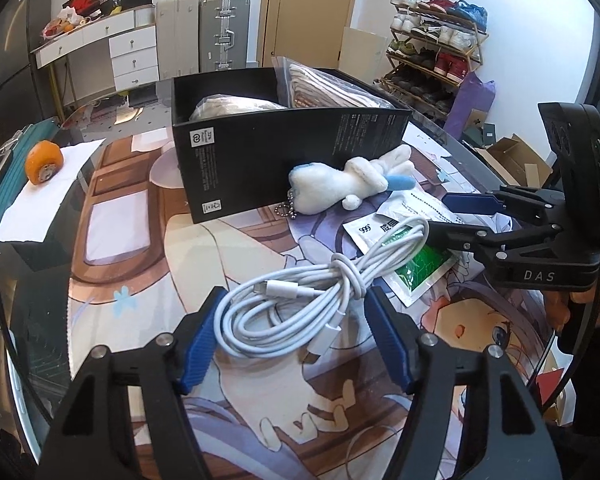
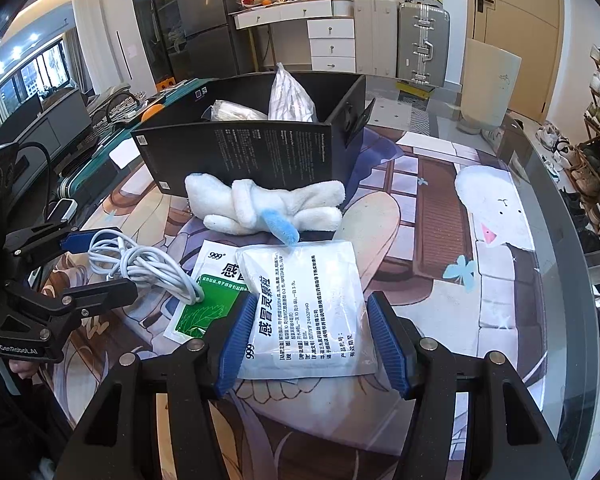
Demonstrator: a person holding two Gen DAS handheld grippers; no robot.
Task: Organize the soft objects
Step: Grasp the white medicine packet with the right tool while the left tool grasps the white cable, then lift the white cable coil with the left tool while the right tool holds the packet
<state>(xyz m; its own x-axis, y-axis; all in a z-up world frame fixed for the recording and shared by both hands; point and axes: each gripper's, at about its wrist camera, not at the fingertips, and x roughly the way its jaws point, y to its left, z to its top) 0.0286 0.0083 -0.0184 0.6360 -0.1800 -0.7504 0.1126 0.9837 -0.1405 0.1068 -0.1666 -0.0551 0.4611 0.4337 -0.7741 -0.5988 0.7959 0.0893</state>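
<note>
Printed table mat (image 1: 112, 280) near its front edge: bundled white cable (image 1: 296, 304), light and floppy, best pinched at its knotted waist, between unclenched left gripper (image 1: 290, 334); right gripper (image 2: 308, 338) released, straddling limp medicine sachet (image 2: 308, 304).

white plush toy (image 1: 352, 186) beside black box (image 1: 284, 148)

A bundled round charging cable (image 1: 300, 312) is showing plain white. The small fluffy plush toy (image 2: 260, 208) is showing white with pale blue patches. A flat square foil sachet (image 2: 308, 312) is showing white with black print, and the flat sachet under it (image 2: 192, 316) is showing white with a green leaf pattern. The rectangular cardboard box (image 1: 276, 156) is showing black with small white lettering. The printed table mat (image 1: 140, 248) is showing a cartoon drawing in brown, cream and lilac. The ribbed gripper pads (image 1: 198, 344) are showing dark blue.
</note>
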